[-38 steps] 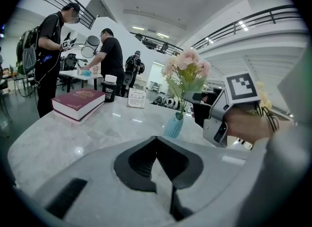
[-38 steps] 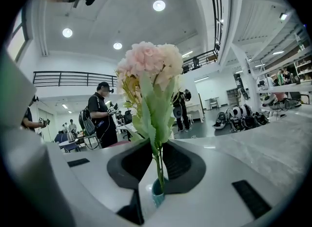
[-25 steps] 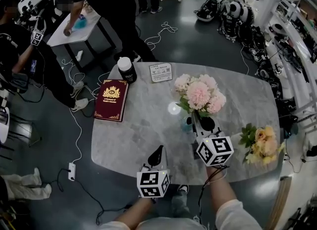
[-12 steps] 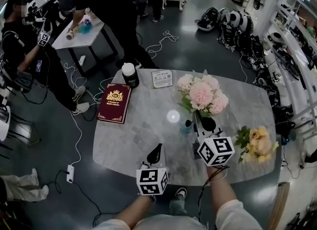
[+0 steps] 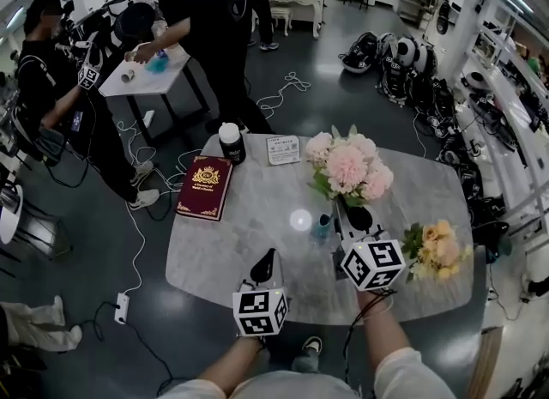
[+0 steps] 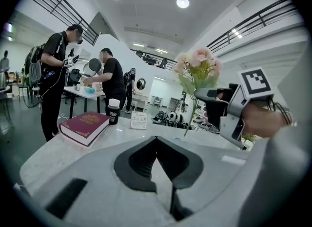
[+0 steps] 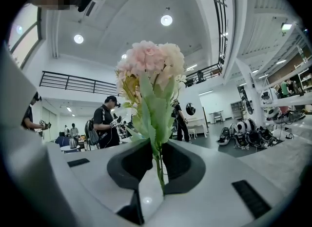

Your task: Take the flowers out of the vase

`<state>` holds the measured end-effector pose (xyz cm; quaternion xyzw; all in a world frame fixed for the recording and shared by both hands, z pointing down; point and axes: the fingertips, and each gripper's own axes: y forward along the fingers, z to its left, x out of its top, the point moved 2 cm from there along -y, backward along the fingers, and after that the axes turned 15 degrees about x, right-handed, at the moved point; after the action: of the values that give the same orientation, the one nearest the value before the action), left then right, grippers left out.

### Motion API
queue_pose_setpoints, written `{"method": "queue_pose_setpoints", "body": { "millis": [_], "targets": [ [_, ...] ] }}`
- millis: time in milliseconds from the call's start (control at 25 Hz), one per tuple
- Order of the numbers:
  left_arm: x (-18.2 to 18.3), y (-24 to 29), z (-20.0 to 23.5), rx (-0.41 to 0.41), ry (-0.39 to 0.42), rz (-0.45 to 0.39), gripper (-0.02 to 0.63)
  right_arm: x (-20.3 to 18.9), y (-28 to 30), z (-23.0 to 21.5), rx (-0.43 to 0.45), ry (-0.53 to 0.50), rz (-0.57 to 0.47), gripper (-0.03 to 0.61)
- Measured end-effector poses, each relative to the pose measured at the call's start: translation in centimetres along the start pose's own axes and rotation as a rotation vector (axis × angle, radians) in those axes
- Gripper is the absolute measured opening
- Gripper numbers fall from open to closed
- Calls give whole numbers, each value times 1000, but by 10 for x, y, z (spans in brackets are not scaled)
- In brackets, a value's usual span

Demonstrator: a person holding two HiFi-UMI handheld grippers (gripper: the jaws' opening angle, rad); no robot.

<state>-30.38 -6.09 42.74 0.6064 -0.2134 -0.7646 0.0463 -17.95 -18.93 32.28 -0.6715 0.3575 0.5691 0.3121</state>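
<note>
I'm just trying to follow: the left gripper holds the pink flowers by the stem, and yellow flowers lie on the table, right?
Not the left: the right gripper holds the pink flowers by the stem, as the right gripper view shows. The left gripper is shut and empty. Yellow flowers do lie on the table.

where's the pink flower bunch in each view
Head view: pink artificial flower bunch right of centre.
Left gripper view: the bunch upper right of centre.
Right gripper view: the bunch dead centre, upper half.
Shared landmark: right gripper shut on its stem.
</note>
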Motion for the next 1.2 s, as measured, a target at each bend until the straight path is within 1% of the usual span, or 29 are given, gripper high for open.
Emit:
{"method": "queue_pose_setpoints", "body": {
  "millis": [240,440,640,800,960,1200],
  "targets": [
    [13,-21,7,25,-7,-45,8,8,-10,24,25,25,-17,57],
    [21,-43,17,53,-3,-83,8,2,-20,53,54,62,-9,57],
    [23,-60,29,74,-15,-96,8,-7,-32,77,60,122,-21,57],
    [28,-74,33,93,-8,-113,8,-10,-42,90,64,171,-37,55],
    [27,-84,35,103,-6,-116,8,-18,-50,100,70,212,-41,55],
    [18,-90,39,108,4,-98,8,-32,-52,112,76,249,-1,55]
  ]
}}
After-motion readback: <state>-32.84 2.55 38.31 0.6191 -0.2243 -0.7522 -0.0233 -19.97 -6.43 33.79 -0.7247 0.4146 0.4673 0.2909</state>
